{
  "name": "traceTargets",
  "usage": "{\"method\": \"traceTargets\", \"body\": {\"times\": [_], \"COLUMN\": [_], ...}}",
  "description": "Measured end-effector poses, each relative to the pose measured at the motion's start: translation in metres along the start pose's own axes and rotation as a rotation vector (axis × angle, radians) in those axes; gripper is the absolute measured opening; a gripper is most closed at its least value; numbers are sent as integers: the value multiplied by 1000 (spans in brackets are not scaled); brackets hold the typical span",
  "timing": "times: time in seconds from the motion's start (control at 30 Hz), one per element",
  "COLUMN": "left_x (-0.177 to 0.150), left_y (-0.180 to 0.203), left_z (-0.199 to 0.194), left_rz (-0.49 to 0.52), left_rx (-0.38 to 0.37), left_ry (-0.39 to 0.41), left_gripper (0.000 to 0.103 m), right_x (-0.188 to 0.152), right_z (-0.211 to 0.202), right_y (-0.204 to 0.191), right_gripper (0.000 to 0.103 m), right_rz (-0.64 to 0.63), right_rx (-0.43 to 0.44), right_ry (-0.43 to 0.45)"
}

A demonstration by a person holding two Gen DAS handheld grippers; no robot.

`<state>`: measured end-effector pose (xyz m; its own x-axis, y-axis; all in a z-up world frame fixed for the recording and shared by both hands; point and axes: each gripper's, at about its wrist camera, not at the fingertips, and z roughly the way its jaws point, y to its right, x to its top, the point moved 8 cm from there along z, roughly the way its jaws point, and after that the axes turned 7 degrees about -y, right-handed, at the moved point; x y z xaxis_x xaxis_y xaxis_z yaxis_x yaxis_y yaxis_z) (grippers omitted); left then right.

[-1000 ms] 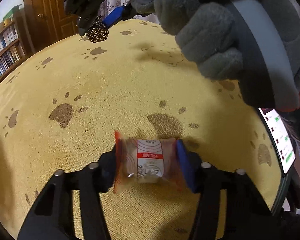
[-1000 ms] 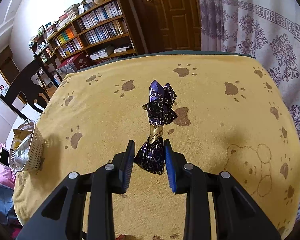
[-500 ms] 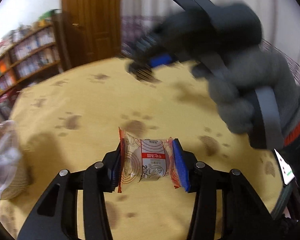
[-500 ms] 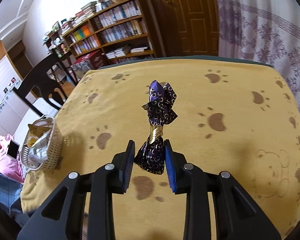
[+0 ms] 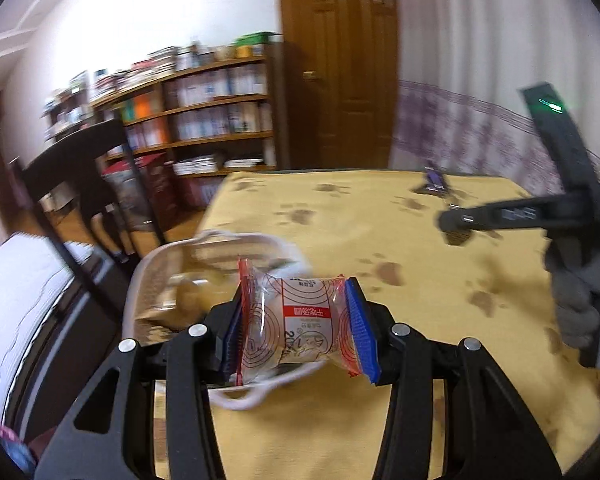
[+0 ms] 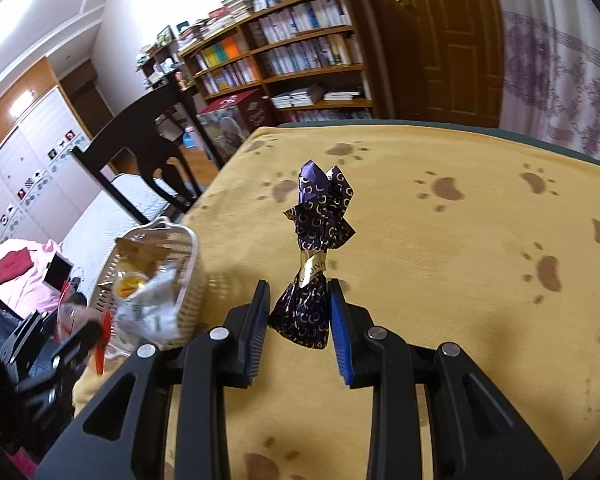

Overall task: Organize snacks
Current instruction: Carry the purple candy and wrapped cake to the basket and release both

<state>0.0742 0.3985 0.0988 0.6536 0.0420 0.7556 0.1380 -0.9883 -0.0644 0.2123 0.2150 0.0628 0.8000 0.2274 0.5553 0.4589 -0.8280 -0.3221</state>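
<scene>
My left gripper (image 5: 300, 330) is shut on a clear snack packet (image 5: 296, 326) with red ends and a red label, held just above the near rim of a white woven basket (image 5: 204, 244) that holds several wrapped snacks. My right gripper (image 6: 300, 320) is shut on a dark purple foil-wrapped chocolate (image 6: 318, 256) that stands upright above the yellow paw-print tablecloth (image 6: 460, 240). The same basket (image 6: 188, 280) sits at the table's left edge in the right wrist view, left of the chocolate. The left gripper (image 6: 72, 344) with its packet shows blurred beside that basket.
A dark wooden chair (image 5: 80, 184) stands just beyond the table's left edge. A bookshelf (image 6: 292, 56), a wooden door (image 5: 340, 64) and a patterned curtain (image 6: 560, 80) lie behind. A gloved hand (image 5: 580, 292) holds the right gripper at the right of the left wrist view.
My left gripper swung left with the packet and now hangs over the basket. My right gripper turned left as well, keeping the chocolate; the basket is nearer in its view.
</scene>
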Motion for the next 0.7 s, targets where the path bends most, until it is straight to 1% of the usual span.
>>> {"method": "traceTargets", "body": {"times": [0.13,0.2,0.23,0.27,0.37,0.6,0.7], "left_x": [0,-1,-1,-1,-2,-3,-4], "left_y": [-36,-48,-55,-57,-71,-95,-104], "left_z": [0,2,2,4,1,-9,-14], "left_rz": [-61,-91,-115,-128,-177,-228,-241], "left_rx": [24,28,28,25,22,36,64], "left_ry": [7,9,16,19,33,59,75], "left_gripper": [48,48,51,56,64,64,70], "right_x": [6,10,13,15,22,32,34], "right_z": [13,18,21,23,28,46,58], "right_y": [-22,-35,-43,-51,-71,-126,-144], "right_gripper": [30,30,30,30,30,30,30], "right_rz": [-10,-20,-30,-41,-69,-140,-166], "right_rx": [28,43,50,56,74,124,131], "right_ry": [-10,-13,-15,-16,-16,-23,-38]}}
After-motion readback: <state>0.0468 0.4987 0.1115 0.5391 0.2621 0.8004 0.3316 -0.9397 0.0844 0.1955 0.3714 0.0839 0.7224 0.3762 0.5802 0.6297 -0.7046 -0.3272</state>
